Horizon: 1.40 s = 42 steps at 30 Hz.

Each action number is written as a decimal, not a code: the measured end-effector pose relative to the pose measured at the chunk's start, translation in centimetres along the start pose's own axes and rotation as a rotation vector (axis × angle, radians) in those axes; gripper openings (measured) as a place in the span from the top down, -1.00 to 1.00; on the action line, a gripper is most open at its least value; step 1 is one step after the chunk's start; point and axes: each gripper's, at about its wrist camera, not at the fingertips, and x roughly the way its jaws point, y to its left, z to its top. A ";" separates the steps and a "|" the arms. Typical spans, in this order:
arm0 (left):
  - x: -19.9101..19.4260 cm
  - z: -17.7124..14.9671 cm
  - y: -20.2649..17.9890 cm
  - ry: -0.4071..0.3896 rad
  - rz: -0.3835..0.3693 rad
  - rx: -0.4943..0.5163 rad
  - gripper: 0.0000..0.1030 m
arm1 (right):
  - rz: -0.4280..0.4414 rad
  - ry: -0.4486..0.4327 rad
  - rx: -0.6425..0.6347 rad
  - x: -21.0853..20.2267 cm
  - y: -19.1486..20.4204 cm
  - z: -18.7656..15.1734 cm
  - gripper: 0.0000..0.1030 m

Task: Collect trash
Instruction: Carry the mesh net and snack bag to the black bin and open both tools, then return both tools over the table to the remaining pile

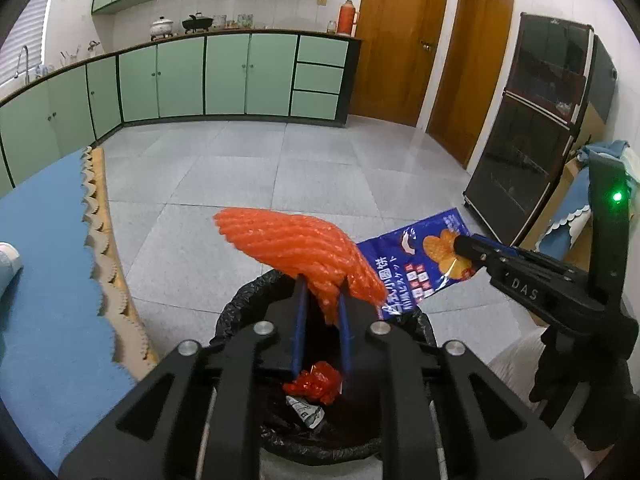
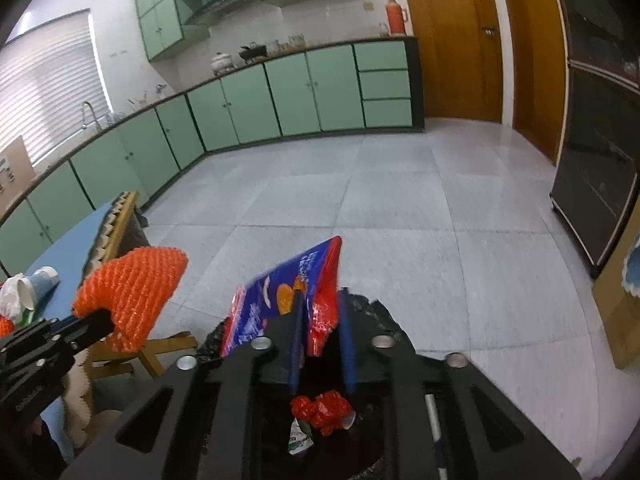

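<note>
Left wrist view
Left gripper (image 1: pixel 322 300): narrowly parted blue fingers (image 1: pixel 299 332), orange foam fruit net (image 1: pixel 298 250) between them; contact of pads with net not clear.
Orange foam fruit net: fanned out above and beyond fingertips, directly over trash bin (image 1: pixel 240 308).
Trash bin: black-lined, just below gripper, beside edge of blue-covered desk (image 1: pixel 52 272).
Bin contents: crumpled red wrapper (image 1: pixel 316 384) and small white packet (image 1: pixel 306 410) lying at bottom.
Right gripper (image 1: pixel 464 250): entering from right, tips on blue snack bag (image 1: pixel 416 264); jaw gap not discernible from this side.
Blue snack bag: tilted, lower corner over right rim of bin, partly behind net.
Background: green cabinets (image 1: pixel 224 76), grey tiled floor (image 1: pixel 280 168), wooden doors.

Right wrist view
Right gripper (image 2: pixel 320 316): slightly parted; blue snack bag (image 2: pixel 288 300) against left finger (image 2: pixel 296 344), visible gap to right finger.
Blue snack bag: upright, red inner face turned right, above bin opening.
Trash bin (image 2: pixel 380 312): liner rim showing beyond fingertips; red wrapper (image 2: pixel 324 408) and white packet (image 2: pixel 300 438) inside.
Left gripper (image 2: pixel 100 322): at left, tip buried in orange net (image 2: pixel 132 292); opening not discernible here.
Desk (image 2: pixel 68 260): blue surface at left, carrying tipped paper cup (image 2: pixel 38 284).
</note>
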 end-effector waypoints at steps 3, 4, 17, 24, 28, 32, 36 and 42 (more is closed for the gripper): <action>0.3 0.0 0.0 0.006 0.001 -0.001 0.51 | -0.009 0.004 0.020 0.2 -0.4 -0.1 0.51; 0.3 0.0 0.0 0.007 0.000 -0.005 0.45 | -0.013 0.002 0.024 0.1 -0.6 -0.1 0.46; -4.0 1.0 3.1 -0.059 0.051 -0.078 0.05 | -0.016 -0.067 0.029 -2.3 0.3 0.6 -0.50; -9.9 0.8 6.8 -0.148 0.185 -0.131 -0.36 | 0.048 -0.135 0.002 -5.0 3.9 1.7 -0.88; -13.7 -0.3 9.2 -0.186 0.298 -0.156 -0.46 | 0.115 -0.143 -0.039 -5.7 7.3 1.5 -0.88; -17.1 -1.6 11.9 -0.217 0.418 -0.176 -0.51 | 0.177 -0.154 -0.116 -6.0 11.5 1.1 -0.88; -19.9 -2.6 14.5 -0.236 0.526 -0.212 -0.52 | 0.254 -0.169 -0.195 -6.4 16.1 0.2 -0.88; -23.6 -4.6 18.1 -0.257 0.676 -0.260 -0.63 | 0.360 -0.173 -0.299 -6.6 22.5 -1.4 -0.88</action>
